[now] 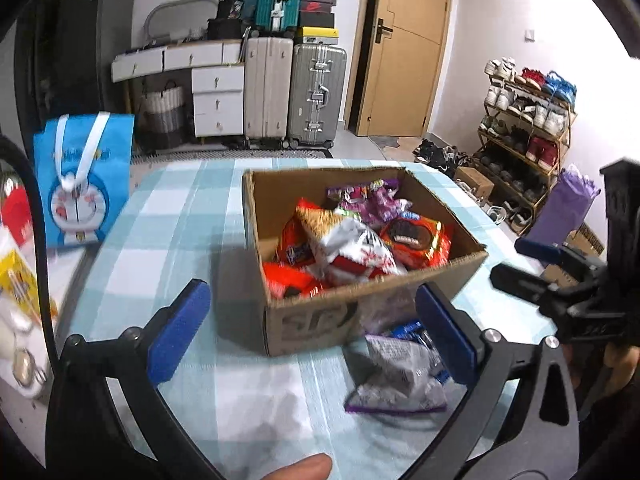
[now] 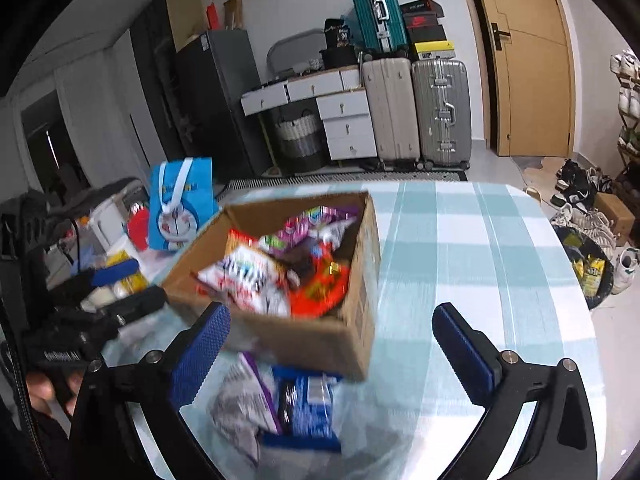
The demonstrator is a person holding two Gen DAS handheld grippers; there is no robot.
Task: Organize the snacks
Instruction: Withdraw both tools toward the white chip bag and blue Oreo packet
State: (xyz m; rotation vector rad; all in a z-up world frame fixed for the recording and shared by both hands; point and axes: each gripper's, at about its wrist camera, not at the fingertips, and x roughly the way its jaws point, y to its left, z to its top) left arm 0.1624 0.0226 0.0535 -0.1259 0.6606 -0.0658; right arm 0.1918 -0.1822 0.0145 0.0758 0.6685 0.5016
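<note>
A brown cardboard box (image 1: 312, 320) stands on the teal checked tablecloth (image 1: 168, 248), filled with red, white and purple snack packets (image 1: 360, 240). In front of it lies a clear bag of packets (image 1: 400, 372), grey, purple and blue. My left gripper (image 1: 310, 300) is open, its blue pads wide apart on either side of the box's near corner, holding nothing. My right gripper (image 2: 330, 314) is open too, above the clear bag (image 2: 280, 404) and just short of the box (image 2: 352, 332). Each gripper shows in the other's view: right (image 1: 508, 258), left (image 2: 128, 286).
A blue cartoon gift bag (image 1: 84, 184) stands left of the box, with small items beside it. Suitcases (image 1: 296, 96) and white drawers line the far wall. A shoe rack (image 1: 524, 128) and a bin (image 2: 588, 272) stand right of the table.
</note>
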